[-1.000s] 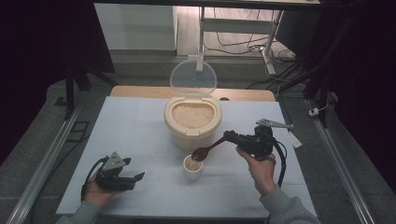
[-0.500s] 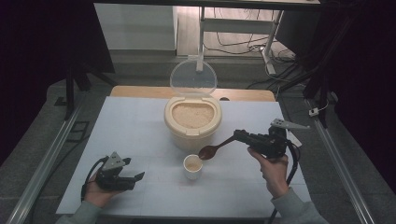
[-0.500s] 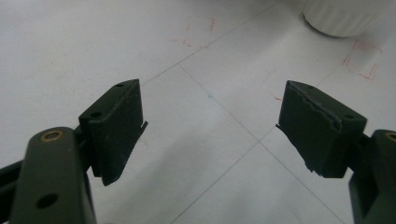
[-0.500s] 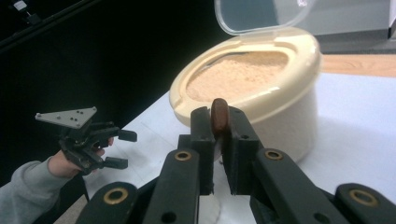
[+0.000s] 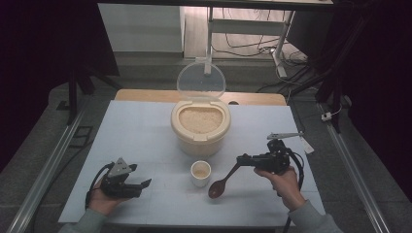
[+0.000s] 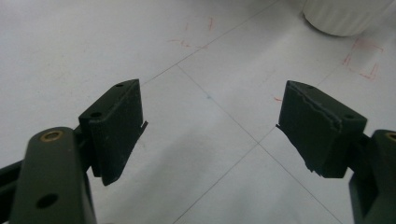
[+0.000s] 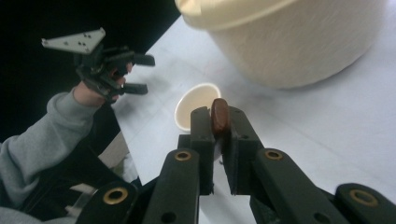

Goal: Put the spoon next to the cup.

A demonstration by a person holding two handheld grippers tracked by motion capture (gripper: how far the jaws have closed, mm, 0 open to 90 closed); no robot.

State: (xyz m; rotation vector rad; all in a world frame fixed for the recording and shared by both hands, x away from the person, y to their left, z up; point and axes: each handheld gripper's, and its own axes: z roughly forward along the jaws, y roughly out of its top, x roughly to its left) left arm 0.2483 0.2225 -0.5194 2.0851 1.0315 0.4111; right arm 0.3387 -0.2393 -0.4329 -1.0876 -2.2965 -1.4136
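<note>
While spoon (image 5: 221, 184) hangs, cup (image 5: 200, 173) (nearby).

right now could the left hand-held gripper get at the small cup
Probably yes: the left hand-held gripper is open and holds nothing, and bare table lies between it and the cup.

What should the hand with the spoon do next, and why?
Probably lower the wooden spoon the last bit onto the table and then let go. The right gripper is shut on its handle, the bowl of the spoon hangs low just right of the small cup, which already has rice in it, and the left gripper rests open.
</note>
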